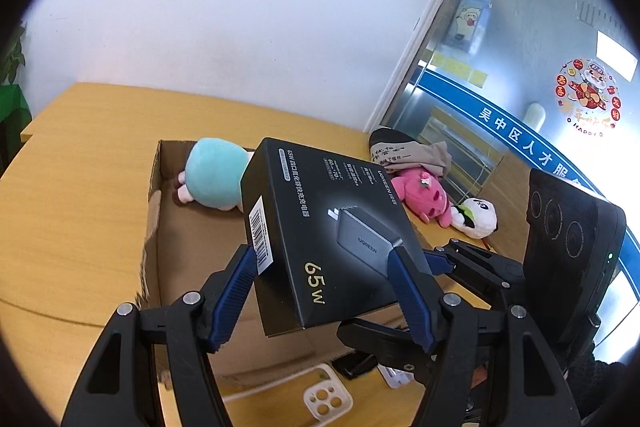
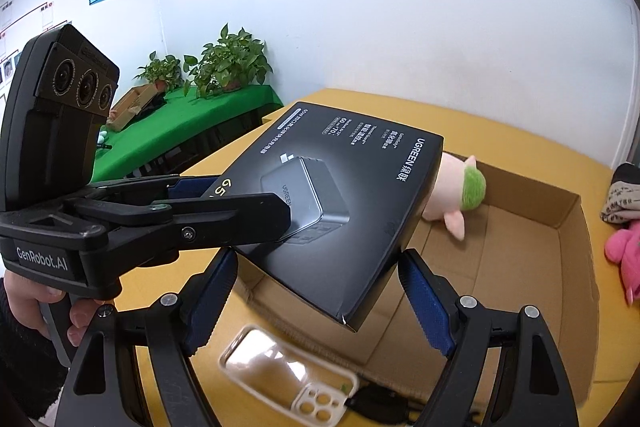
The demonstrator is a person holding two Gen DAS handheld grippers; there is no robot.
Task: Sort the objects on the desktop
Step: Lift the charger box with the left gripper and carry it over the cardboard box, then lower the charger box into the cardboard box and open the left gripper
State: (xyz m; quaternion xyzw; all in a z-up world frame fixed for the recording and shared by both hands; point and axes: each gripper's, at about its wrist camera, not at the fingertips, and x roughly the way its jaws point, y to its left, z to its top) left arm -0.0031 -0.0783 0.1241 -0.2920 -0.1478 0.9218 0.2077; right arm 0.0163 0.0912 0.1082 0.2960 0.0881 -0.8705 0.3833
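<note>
A black charger box [image 1: 328, 227] marked 65W hangs tilted above an open cardboard carton [image 1: 154, 187]. My left gripper [image 1: 320, 255] is shut on it, with a blue pad pressing each side. In the right wrist view the same charger box [image 2: 340, 187] sits between the pads of my right gripper [image 2: 316, 259], which touch its lower edges. The left gripper [image 2: 224, 199] clamps its left end. The right gripper [image 1: 440, 267] comes in from the right in the left wrist view. A teal-headed plush [image 1: 212, 179] lies in the carton's far end.
A clear phone case [image 2: 288, 379] and a black cable [image 2: 380, 399] lie on the yellow desk [image 1: 80, 187] below the grippers. A pink plush [image 1: 420, 195], a white plush [image 1: 476, 217] and a printed cloth bag [image 1: 400, 151] lie right of the carton. A green table with plants [image 2: 180, 131] stands behind.
</note>
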